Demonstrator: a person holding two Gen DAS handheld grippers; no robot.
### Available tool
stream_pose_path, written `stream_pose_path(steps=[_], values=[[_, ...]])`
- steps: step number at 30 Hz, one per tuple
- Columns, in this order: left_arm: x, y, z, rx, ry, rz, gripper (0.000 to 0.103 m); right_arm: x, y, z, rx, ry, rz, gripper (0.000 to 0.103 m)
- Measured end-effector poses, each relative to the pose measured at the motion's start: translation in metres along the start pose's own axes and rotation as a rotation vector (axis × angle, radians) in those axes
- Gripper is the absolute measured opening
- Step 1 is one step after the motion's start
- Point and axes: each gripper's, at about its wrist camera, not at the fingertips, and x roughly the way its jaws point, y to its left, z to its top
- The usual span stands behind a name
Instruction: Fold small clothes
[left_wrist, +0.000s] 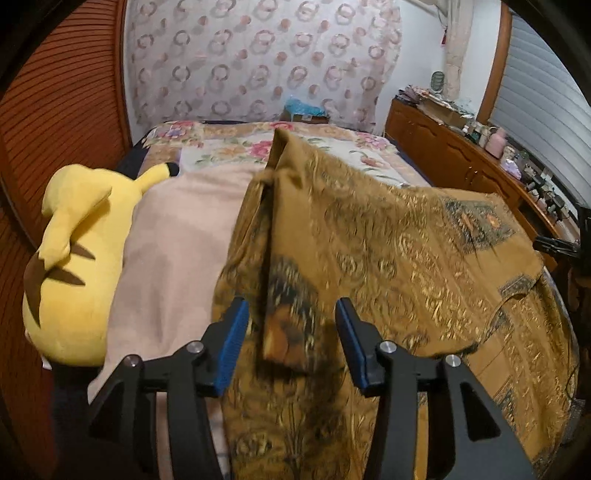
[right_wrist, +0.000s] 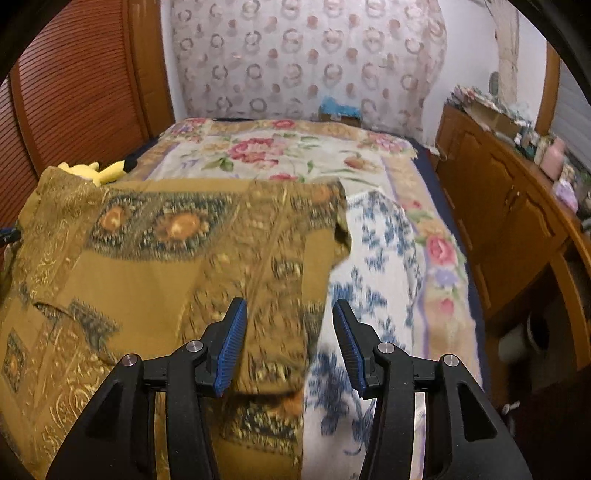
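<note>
A mustard-brown garment with gold and dark patterns (left_wrist: 388, 258) lies on the bed, one edge folded up into a raised ridge. It also shows in the right wrist view (right_wrist: 166, 266). My left gripper (left_wrist: 291, 314) is open, its blue pads on either side of the garment's folded left edge, not closed on it. My right gripper (right_wrist: 288, 314) is open above the garment's right edge, where it meets a white cloth with blue flowers (right_wrist: 376, 266).
A yellow plush toy (left_wrist: 81, 266) lies at the bed's left by a beige blanket (left_wrist: 177, 251). A floral bedspread (right_wrist: 295, 155) covers the far bed. A wooden cabinet (right_wrist: 509, 221) with clutter stands to the right. A slatted wooden wall (left_wrist: 62, 110) is at left.
</note>
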Motion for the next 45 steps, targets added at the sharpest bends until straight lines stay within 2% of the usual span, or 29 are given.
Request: stream_pose_path(steps=[5,10,16,22,25,27,28,29,32,36,39,45], values=[[-0.006,-0.001,-0.013,0.005,0.002,0.019,0.048,0.004,0.003,-0.009,0.006,0.013,0.014,0.049],[-0.012,-0.004,-0.013,0.031,-0.023,0.024,0.047,0.009,0.008,-0.012,-0.004,0.021,0.025,0.049],[-0.01,-0.007,-0.008,0.047,-0.029,-0.007,0.029,0.004,0.011,-0.013,0.002,0.023,0.07,0.049],[-0.002,-0.01,-0.001,0.054,-0.027,-0.002,0.021,-0.004,0.014,-0.013,-0.001,0.02,0.1,0.029],[0.002,-0.01,0.001,0.052,-0.025,0.001,0.016,-0.003,0.013,-0.009,0.004,0.02,0.101,0.027],[0.003,-0.01,0.001,0.05,-0.026,-0.001,0.009,0.002,0.012,-0.005,0.007,0.027,0.092,0.027],[0.002,-0.01,0.001,0.047,-0.032,-0.007,0.004,0.003,0.011,-0.004,0.006,0.033,0.096,0.012],[0.0,-0.011,0.002,0.045,-0.039,-0.013,0.003,0.004,0.012,-0.002,0.0,0.038,0.103,0.004],[-0.012,-0.017,0.002,0.059,-0.064,-0.016,0.001,-0.013,0.016,0.003,-0.013,-0.025,0.13,0.003],[-0.036,-0.022,0.003,0.065,-0.107,-0.041,0.001,-0.047,0.018,0.009,-0.009,-0.109,0.12,0.002],[-0.059,-0.024,0.001,0.065,-0.141,-0.049,0.001,-0.069,0.028,0.009,-0.051,-0.133,0.098,0.002],[-0.1,-0.024,-0.018,0.066,-0.183,-0.052,0.001,-0.116,0.039,-0.006,-0.066,-0.194,0.108,0.001]])
